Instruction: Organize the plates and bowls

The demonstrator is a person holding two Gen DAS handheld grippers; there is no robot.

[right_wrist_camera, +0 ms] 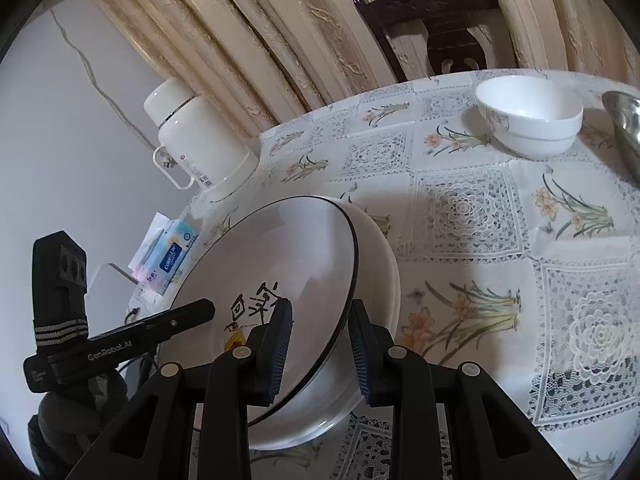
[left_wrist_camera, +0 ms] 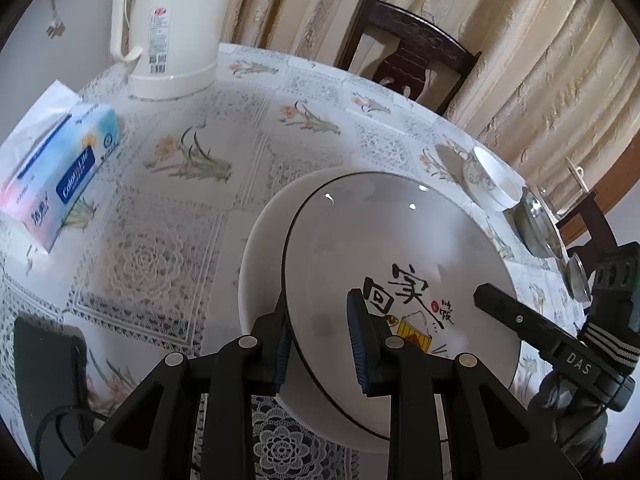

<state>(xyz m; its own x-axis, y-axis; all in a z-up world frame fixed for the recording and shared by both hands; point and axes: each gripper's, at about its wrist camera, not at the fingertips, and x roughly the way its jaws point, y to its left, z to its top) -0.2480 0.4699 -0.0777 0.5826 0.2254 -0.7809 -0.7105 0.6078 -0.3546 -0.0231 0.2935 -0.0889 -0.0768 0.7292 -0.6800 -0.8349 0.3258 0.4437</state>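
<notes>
Left wrist view: left tongs [left_wrist_camera: 320,336] straddle the near-left rim of the printed plate [left_wrist_camera: 400,248], one blue pad outside the rim, one over the plate face; gap visible at the inner pad, so clamped or not I cannot tell.
Right wrist view: right tongs [right_wrist_camera: 320,344] straddle the opposite rim of the same plate, one pad inside, one outside; contact unclear, cannot tell if clenched.
Printed plate: black-edged, characters and a small drawing on its face, tilted; sits in or over the white plate [left_wrist_camera: 260,256] under it, near the table's near edge.
White plate: plain rim shows past the printed one, resting on the table [left_wrist_camera: 168,216] with lace-and-flower cloth.
Black device: dark box with cable [left_wrist_camera: 48,360], near-left edge.
Tissue pack: blue and pink [left_wrist_camera: 60,172], left edge.
White bowl [right_wrist_camera: 528,120]: upright, far right part of the table, apart from the plates.
Steel bowl [right_wrist_camera: 624,132]: just beside the white bowl, at the right edge.
Kettle [left_wrist_camera: 176,28]: white, far left edge.
Chair [left_wrist_camera: 404,52]: dark wood, beyond the far edge, curtain behind.
</notes>
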